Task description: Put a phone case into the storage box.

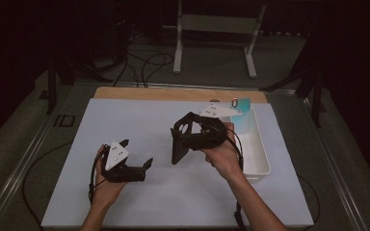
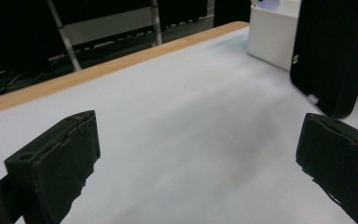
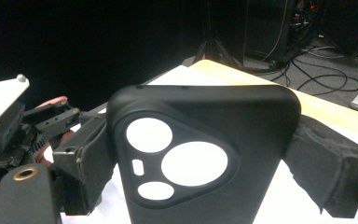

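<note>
A black phone case with round camera cut-outs hangs upright above the white mat, and my right gripper is shut on its sides. In the right gripper view the case stands between both pads, its cut-outs facing the camera. My left gripper rests low over the mat, left of the case and apart from it, open and pointing right. In the left gripper view its jaws stand wide with bare mat between them, and the case hangs at the upper right.
A white bin sits at the mat's right edge behind my right hand, with a teal object at its far end. A wooden strip runs along the table's far edge. Cables and a metal stand lie on the floor beyond.
</note>
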